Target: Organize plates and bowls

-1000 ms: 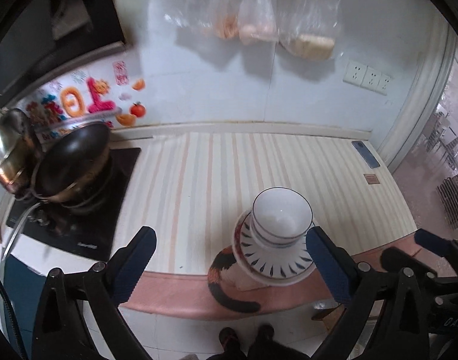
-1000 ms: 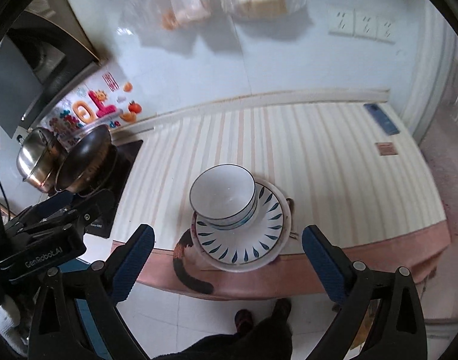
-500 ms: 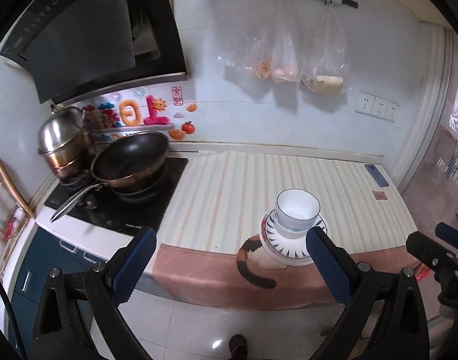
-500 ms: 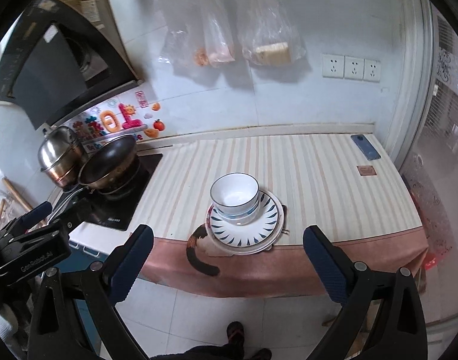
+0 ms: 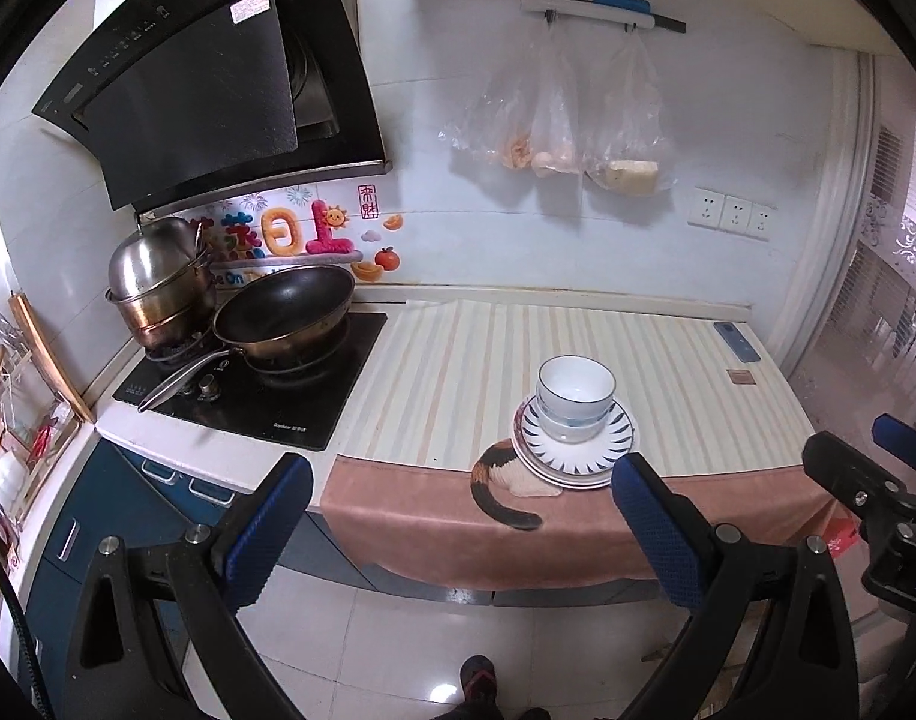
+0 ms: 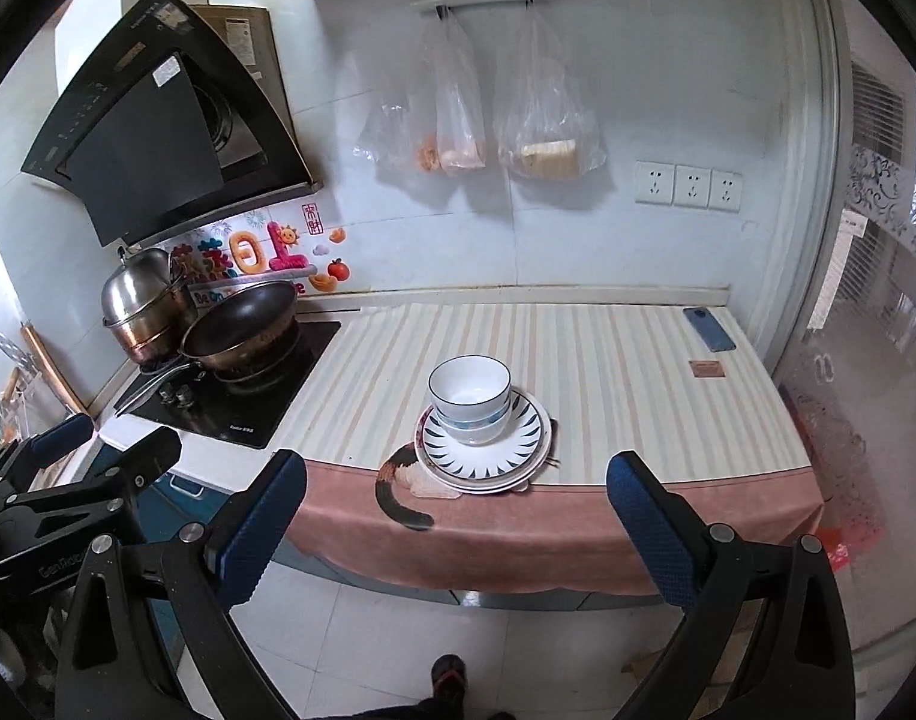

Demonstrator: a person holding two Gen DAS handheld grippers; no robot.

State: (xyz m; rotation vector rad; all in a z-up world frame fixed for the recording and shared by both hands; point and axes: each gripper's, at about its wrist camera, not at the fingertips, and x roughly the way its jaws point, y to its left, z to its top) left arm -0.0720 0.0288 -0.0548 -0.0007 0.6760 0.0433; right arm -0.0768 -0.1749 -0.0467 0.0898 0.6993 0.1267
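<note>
White bowls with a blue rim [image 5: 574, 396] sit stacked on white plates with a blue leaf pattern [image 5: 601, 456] near the front edge of the striped counter; they also show in the right wrist view as bowls [image 6: 469, 396] on plates [image 6: 505, 456]. My left gripper [image 5: 458, 516] is open and empty, held back off the counter over the floor. My right gripper [image 6: 455, 513] is open and empty, likewise back from the counter.
A black wok [image 5: 284, 315] and a steel pot [image 5: 158, 276] stand on the hob [image 5: 266, 402] at the left. A phone [image 6: 708, 329] lies at the counter's far right. Plastic bags [image 6: 475, 120] hang on the wall. A cat-print cloth [image 6: 517, 528] covers the counter edge.
Both grippers have pulled back and up away from the counter; the stacked bowls and plates now look smaller and farther. The stack itself has not moved.
</note>
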